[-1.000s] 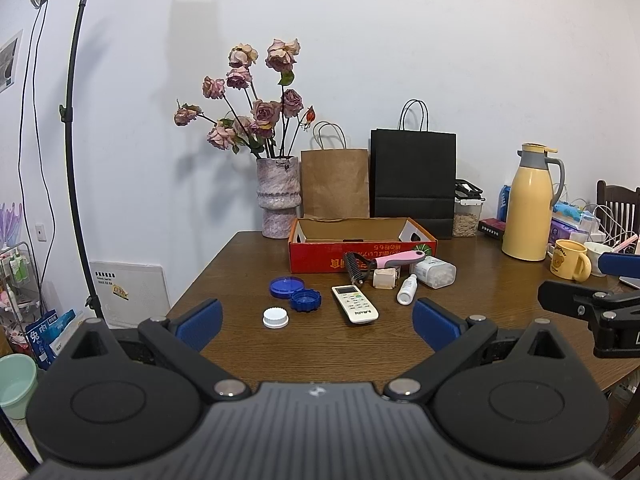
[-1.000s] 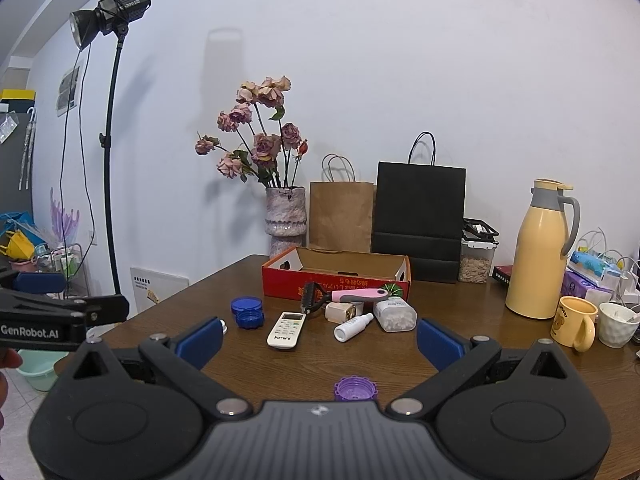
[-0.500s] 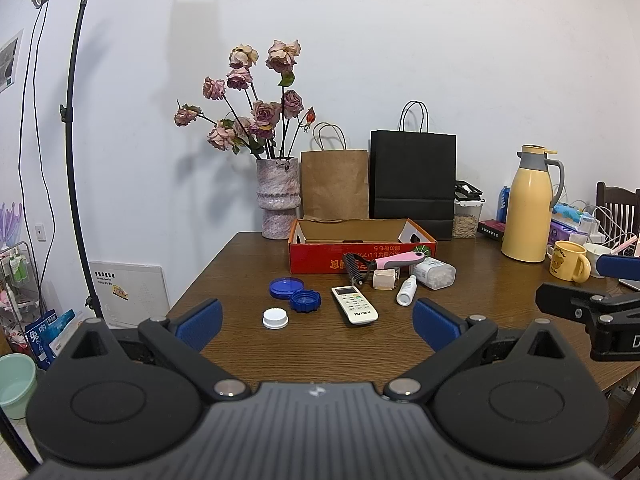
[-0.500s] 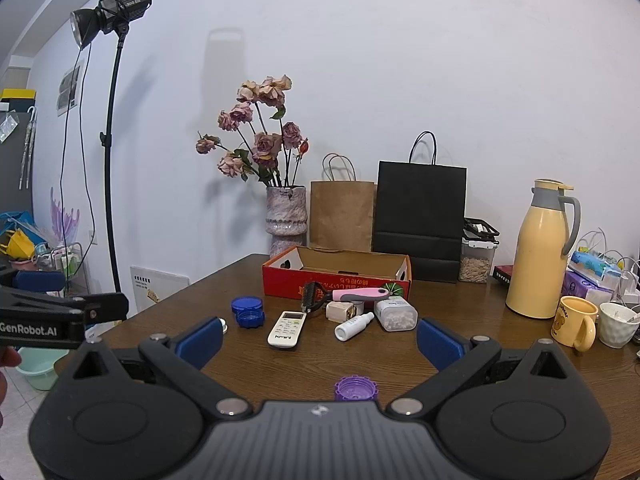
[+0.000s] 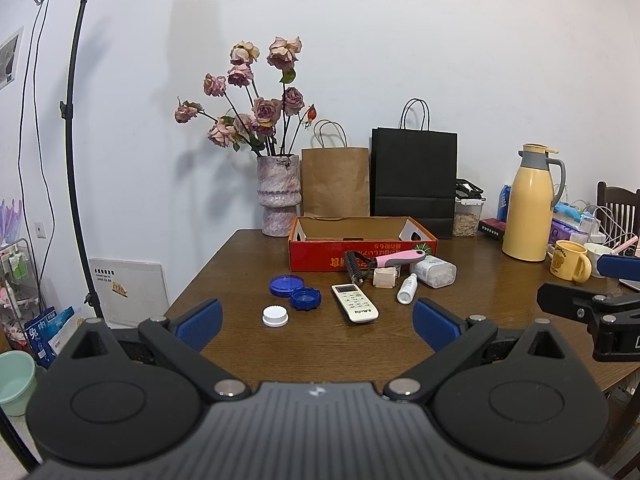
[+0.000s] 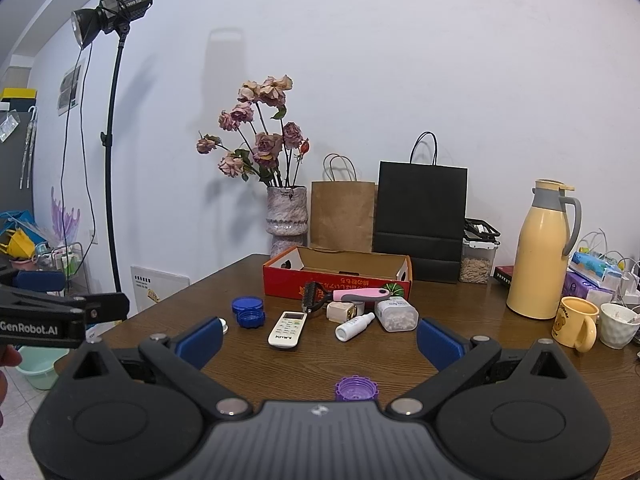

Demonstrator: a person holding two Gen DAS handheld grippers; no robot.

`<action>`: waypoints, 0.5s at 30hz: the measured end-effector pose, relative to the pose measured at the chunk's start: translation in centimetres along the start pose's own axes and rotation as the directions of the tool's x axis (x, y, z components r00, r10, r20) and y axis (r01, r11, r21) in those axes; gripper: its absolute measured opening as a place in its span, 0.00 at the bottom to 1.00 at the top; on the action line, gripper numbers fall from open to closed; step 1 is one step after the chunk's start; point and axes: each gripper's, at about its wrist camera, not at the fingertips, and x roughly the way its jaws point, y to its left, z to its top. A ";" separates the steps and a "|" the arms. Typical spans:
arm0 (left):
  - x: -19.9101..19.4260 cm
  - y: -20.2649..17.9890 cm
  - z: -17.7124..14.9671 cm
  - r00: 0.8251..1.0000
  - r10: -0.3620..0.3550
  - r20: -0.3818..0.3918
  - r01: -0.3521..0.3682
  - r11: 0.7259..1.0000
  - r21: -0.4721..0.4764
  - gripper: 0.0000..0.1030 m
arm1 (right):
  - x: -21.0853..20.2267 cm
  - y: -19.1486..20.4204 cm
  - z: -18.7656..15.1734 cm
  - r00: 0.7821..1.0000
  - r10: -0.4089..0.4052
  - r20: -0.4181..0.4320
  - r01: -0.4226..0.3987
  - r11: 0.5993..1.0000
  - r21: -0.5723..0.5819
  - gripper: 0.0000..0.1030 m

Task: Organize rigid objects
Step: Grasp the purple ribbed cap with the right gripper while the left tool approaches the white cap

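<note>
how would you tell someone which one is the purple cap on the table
Start at the red cardboard box in the middle of the wooden table, then come toward the near edge past the white remote. The purple cap lies alone there. The other loose lids are blue or white and sit off to the left.

Readable text is sparse.

- "GenRobot.AI", white letters on the black body of the left tongs, seen at the left edge of the right wrist view.
- Red cardboard box on the bench: gold print on its front wall, upside down; digits reading roughly "65" can be made out, the rest not legible.
- White remote control: small brand line at its near end, too small to read.
- Blue packet on the floor at left: large white Chinese characters, partly cut off.
- Yellow mug: bear picture, lettering illegible.
</note>
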 end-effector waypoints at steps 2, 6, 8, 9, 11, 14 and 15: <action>0.3 0.0 0.1 1.000 0.003 -0.001 -0.003 1.000 0.000 1.00 | -0.1 0.1 0.4 1.000 0.005 0.002 -0.005 1.000 0.002 1.00; 1.1 0.1 -0.3 1.000 0.005 -0.015 -0.005 1.000 -0.007 1.00 | 0.7 0.1 0.4 1.000 0.004 0.006 -0.004 1.000 0.001 1.00; 1.7 0.3 -0.5 1.000 0.002 -0.025 -0.002 1.000 -0.013 1.00 | 1.2 0.0 0.0 1.000 0.007 0.000 -0.007 1.000 0.002 1.00; 1.9 0.3 -0.6 1.000 0.003 -0.028 -0.004 1.000 -0.014 1.00 | 1.5 -0.1 -0.2 1.000 0.007 -0.003 -0.007 1.000 0.002 1.00; 2.5 0.4 -0.7 0.999 0.008 -0.036 -0.009 1.000 -0.015 1.00 | 2.3 -0.1 -0.5 1.000 0.008 -0.014 -0.008 1.000 0.001 1.00; 3.3 0.7 -0.8 0.999 0.001 -0.045 -0.003 1.000 -0.029 1.00 | 3.2 -0.2 -1.1 1.000 0.005 -0.028 -0.005 1.000 -0.001 1.00; 3.5 0.7 -0.9 0.999 0.003 -0.048 -0.005 1.000 -0.030 1.00 | 3.6 -0.3 -1.2 0.999 0.005 -0.035 -0.005 1.000 0.001 1.00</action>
